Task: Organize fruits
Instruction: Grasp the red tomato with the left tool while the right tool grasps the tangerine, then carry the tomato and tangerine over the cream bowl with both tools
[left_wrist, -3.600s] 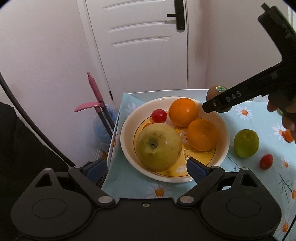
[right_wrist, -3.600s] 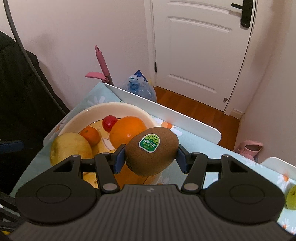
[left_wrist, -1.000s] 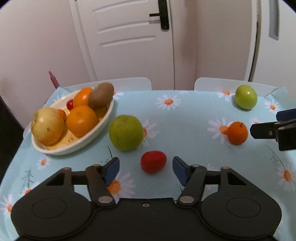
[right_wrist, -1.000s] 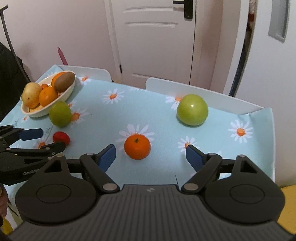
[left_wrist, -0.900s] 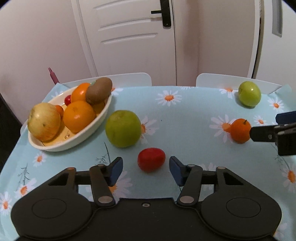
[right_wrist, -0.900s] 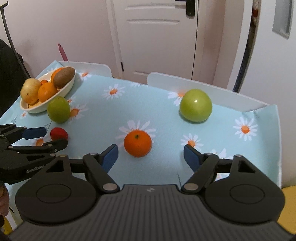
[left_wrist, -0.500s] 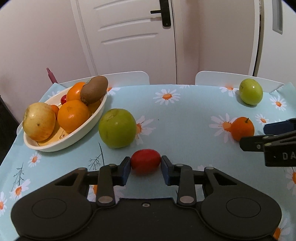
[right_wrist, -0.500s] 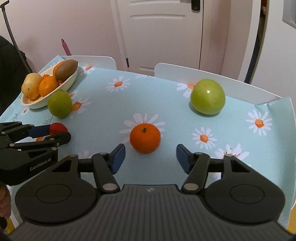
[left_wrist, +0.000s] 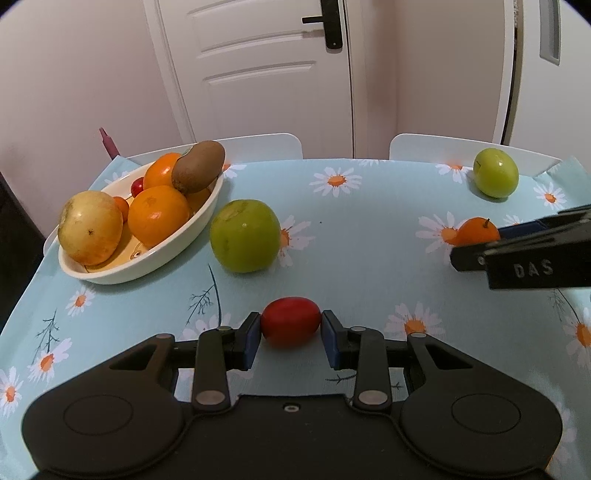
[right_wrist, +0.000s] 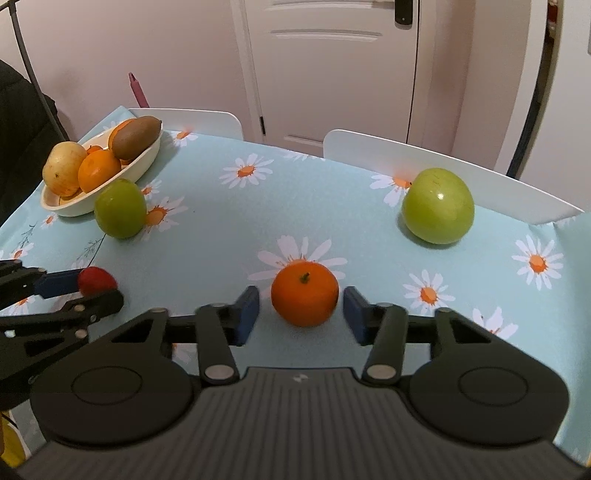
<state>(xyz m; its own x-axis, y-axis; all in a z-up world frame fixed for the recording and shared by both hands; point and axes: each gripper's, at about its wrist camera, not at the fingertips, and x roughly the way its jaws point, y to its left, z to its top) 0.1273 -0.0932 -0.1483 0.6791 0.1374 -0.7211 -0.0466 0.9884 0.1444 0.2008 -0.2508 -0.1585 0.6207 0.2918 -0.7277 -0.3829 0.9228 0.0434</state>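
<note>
My left gripper (left_wrist: 291, 335) is shut on a small red tomato (left_wrist: 290, 322) that rests on the tablecloth; the tomato also shows in the right wrist view (right_wrist: 96, 281). My right gripper (right_wrist: 301, 314) is open, its pads on either side of a small orange (right_wrist: 304, 293) with small gaps. The cream bowl (left_wrist: 155, 260) at the far left holds a yellow apple (left_wrist: 91, 228), oranges, a kiwi (left_wrist: 198, 166) and a cherry tomato. A green apple (left_wrist: 244, 235) lies beside the bowl. Another green apple (right_wrist: 438, 205) sits far right.
A daisy-print light blue cloth (left_wrist: 362, 236) covers the table. Two white chair backs (right_wrist: 443, 173) stand along the far edge. A white door (left_wrist: 258, 70) and a pink handle (left_wrist: 108, 141) are behind the table.
My left gripper has closed onto the red tomato. My right gripper has moved forward around the small orange and its jaws have narrowed.
</note>
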